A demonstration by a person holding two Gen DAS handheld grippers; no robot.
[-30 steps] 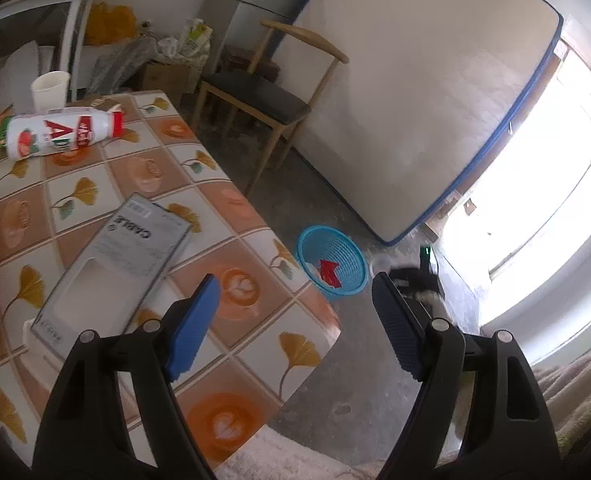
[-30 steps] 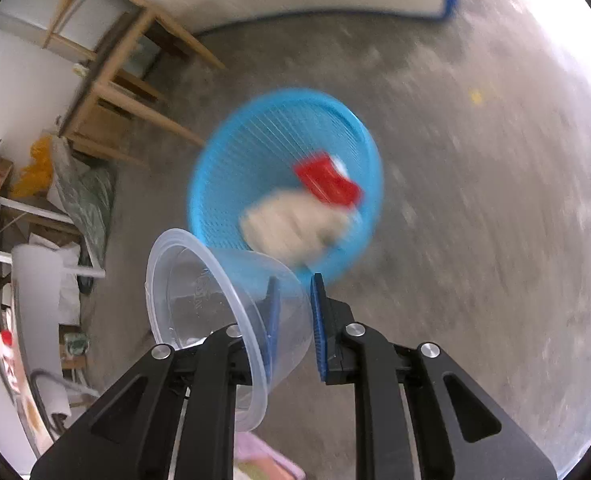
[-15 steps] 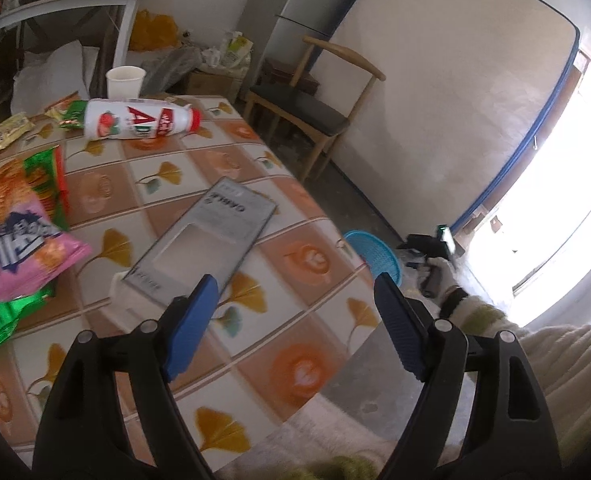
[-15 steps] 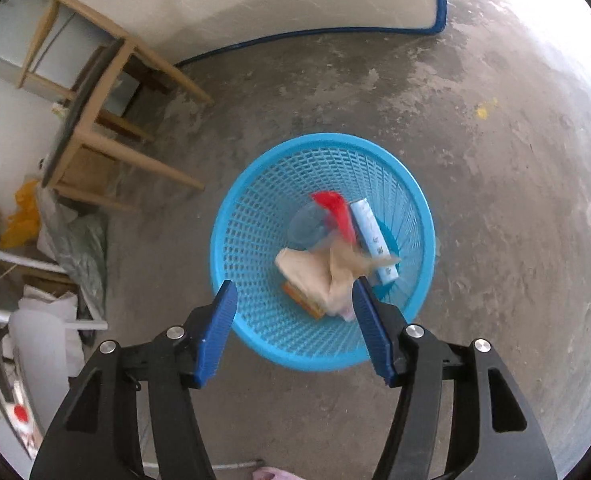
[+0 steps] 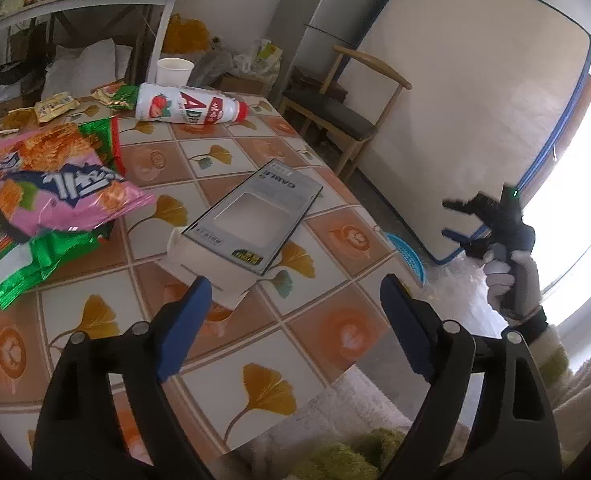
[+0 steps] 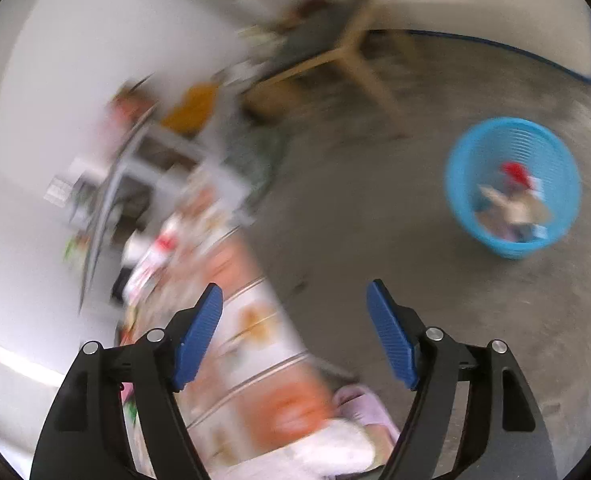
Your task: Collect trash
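A grey cable box lies flat on the tiled table, just beyond my open, empty left gripper. A pink snack bag, green wrappers, a white drink bottle and a paper cup lie farther back. The blue trash basket stands on the floor holding several scraps; only its rim shows in the left wrist view. My right gripper is open and empty, also seen raised beside the table. The right wrist view is blurred.
A wooden chair stands beyond the table's far corner. A mattress leans against the wall. A metal shelf stands behind the table. Small snack packets lie at the table's back left.
The clear plastic cup left my right gripper and dropped into the basket; that gripper opened and swung away toward the table. My left gripper pulled back, showing more of the table.
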